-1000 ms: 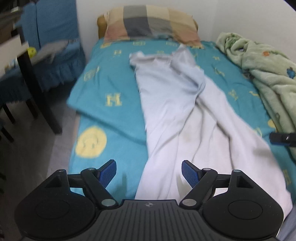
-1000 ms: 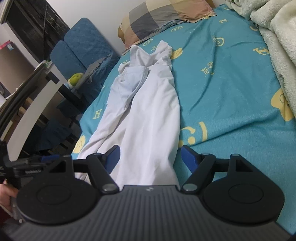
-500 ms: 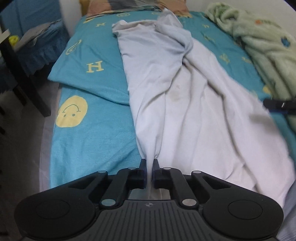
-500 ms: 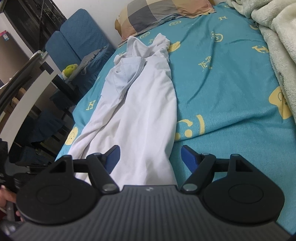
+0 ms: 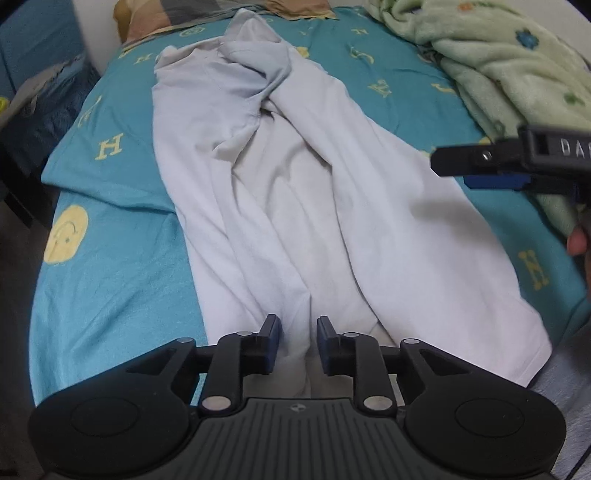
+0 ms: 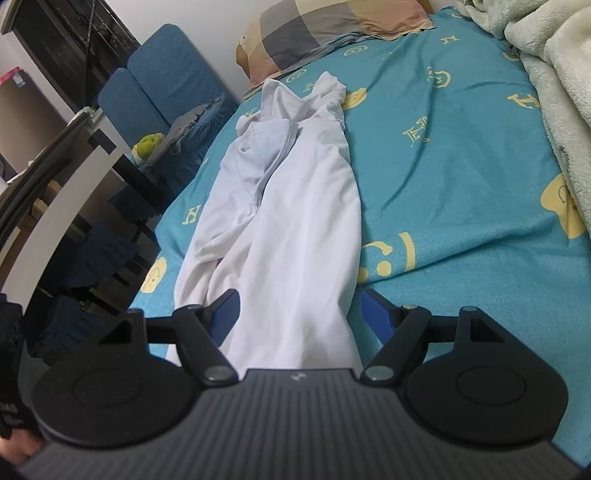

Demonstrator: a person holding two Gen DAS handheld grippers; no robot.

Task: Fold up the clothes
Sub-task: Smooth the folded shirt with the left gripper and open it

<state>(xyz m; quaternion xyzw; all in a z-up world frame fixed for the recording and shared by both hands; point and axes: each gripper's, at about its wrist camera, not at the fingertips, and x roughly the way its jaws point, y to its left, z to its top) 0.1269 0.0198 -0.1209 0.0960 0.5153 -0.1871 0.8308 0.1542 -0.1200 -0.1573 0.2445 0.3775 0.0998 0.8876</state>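
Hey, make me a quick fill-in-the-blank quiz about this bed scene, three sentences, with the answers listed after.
1. The white garment lies on a bedsheet whose main colour is ____.
2. The right tongs are ____, their fingers spread either side of the garment's near end.
3. The checked pillow sits at the bed's ____ end.

Missing words: teal; open; far

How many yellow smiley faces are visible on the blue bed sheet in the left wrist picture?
1. One yellow smiley face lies at the left edge of the bed sheet, left of the white garment. Others may be hidden under the garment.
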